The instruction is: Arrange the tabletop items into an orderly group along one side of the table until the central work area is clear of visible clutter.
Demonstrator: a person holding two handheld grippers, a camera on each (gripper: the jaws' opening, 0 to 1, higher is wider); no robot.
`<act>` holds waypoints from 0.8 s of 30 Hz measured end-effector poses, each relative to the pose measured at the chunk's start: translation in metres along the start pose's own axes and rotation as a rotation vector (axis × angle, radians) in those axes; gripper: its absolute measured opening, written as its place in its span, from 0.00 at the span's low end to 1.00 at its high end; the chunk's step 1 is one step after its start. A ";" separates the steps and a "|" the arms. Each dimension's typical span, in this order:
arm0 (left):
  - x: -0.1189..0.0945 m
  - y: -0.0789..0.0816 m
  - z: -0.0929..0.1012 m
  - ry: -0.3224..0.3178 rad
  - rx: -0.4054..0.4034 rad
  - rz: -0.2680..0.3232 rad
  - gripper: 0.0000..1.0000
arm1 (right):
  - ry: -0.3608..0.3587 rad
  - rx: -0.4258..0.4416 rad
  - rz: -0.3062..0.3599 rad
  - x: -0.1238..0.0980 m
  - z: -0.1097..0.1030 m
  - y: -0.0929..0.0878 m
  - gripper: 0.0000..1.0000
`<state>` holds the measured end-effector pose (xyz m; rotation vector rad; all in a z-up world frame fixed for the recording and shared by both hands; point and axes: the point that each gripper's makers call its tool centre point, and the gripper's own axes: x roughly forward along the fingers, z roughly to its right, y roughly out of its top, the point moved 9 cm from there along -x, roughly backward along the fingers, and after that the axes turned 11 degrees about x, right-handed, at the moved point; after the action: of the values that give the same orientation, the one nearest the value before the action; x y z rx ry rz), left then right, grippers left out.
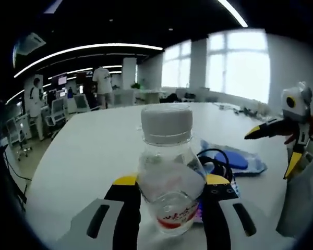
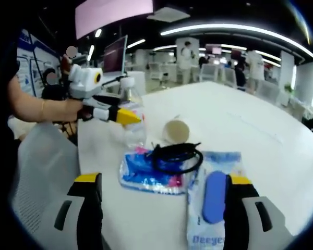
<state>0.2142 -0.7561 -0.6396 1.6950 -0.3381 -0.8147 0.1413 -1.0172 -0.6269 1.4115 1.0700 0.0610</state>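
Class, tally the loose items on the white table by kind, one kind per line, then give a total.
Bottle: 1
Paper cup: 1
Black cable: 1
Plastic packets: 2
Total: 5

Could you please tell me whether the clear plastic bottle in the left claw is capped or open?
Capped: the clear plastic bottle stands upright between the left claw's jaws with its white screw cap on.

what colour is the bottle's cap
White, clearest in the left gripper view: the bottle cap.
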 end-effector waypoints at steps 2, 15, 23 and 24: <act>0.000 0.000 0.000 -0.001 -0.005 -0.003 0.43 | -0.001 0.002 -0.004 0.000 0.001 -0.002 0.96; 0.004 0.011 -0.015 0.040 0.034 0.009 0.43 | -0.006 0.016 -0.012 0.002 0.004 -0.003 0.94; 0.012 0.018 -0.032 0.065 0.056 0.014 0.43 | 0.002 0.016 -0.026 0.007 0.009 -0.001 0.93; 0.014 0.019 -0.035 0.069 0.061 0.016 0.43 | 0.002 0.016 -0.026 0.007 0.010 0.000 0.93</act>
<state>0.2513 -0.7440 -0.6236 1.7708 -0.3317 -0.7388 0.1516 -1.0200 -0.6329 1.4117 1.0923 0.0350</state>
